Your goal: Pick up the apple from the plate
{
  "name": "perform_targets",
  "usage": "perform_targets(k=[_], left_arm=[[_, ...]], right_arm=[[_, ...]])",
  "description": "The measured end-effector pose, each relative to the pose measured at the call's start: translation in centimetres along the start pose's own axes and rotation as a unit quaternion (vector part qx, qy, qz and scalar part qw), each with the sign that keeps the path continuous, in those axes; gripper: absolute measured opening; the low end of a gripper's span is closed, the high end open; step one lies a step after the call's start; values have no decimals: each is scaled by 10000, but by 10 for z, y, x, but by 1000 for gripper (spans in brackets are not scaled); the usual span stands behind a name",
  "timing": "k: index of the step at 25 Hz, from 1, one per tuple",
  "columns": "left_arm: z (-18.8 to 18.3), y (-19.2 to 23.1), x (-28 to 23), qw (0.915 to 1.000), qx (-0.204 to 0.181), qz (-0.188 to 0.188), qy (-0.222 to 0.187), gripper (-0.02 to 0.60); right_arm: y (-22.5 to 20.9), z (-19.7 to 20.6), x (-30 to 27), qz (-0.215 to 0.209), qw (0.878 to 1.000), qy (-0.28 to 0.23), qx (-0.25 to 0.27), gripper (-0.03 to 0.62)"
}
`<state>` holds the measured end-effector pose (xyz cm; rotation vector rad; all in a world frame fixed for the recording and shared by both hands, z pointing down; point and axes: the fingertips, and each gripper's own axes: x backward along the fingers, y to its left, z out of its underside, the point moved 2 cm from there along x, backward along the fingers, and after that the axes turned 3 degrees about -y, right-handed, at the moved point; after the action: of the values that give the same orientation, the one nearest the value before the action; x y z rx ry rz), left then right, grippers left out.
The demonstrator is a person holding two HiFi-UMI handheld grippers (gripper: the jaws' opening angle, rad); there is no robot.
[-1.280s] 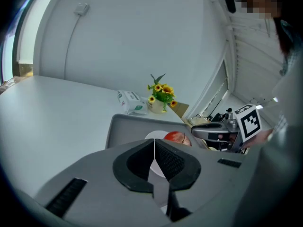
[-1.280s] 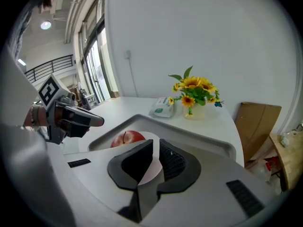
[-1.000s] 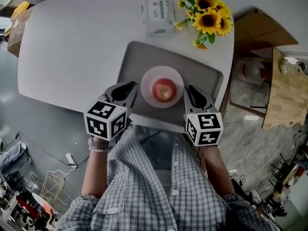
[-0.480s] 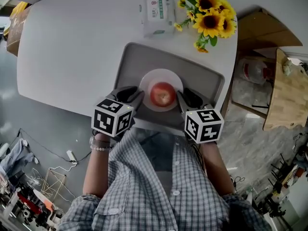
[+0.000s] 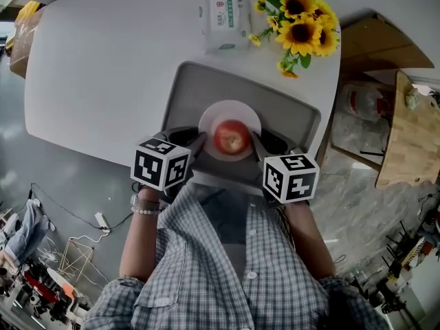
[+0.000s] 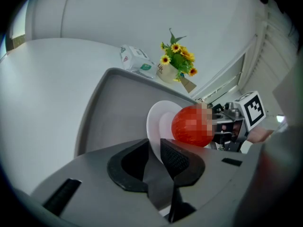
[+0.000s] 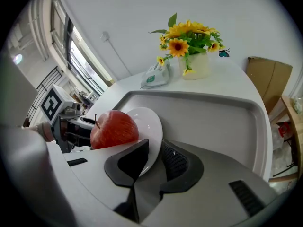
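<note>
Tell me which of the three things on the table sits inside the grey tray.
The white plate carrying the red apple. The wipes pack and sunflowers stand off the tray, on bare table beyond it.

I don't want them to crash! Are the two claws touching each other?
Apart. The head view shows the left claw and the right claw at opposite sides of the plate, with the apple between them.

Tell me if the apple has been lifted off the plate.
No, the apple sits on the plate, which lies in the grey tray.
</note>
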<state>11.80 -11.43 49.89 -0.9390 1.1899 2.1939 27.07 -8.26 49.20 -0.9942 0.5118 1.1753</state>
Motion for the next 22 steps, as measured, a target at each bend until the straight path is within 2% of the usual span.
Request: perform_targets(k=[8, 15, 22], left_arm=[[-1, 0, 1, 9995, 302, 6, -69, 76], [-2, 3, 0, 9978, 647, -111, 108, 63], [-4, 6, 1, 9966, 794, -132, 179, 58]], right_arm=[[-1, 0, 1, -9, 9989, -98, -455, 84], [-3, 0, 1, -88, 9909, -67, -1344, 64], [-1, -4, 0, -27, 9880, -87, -1545, 60]])
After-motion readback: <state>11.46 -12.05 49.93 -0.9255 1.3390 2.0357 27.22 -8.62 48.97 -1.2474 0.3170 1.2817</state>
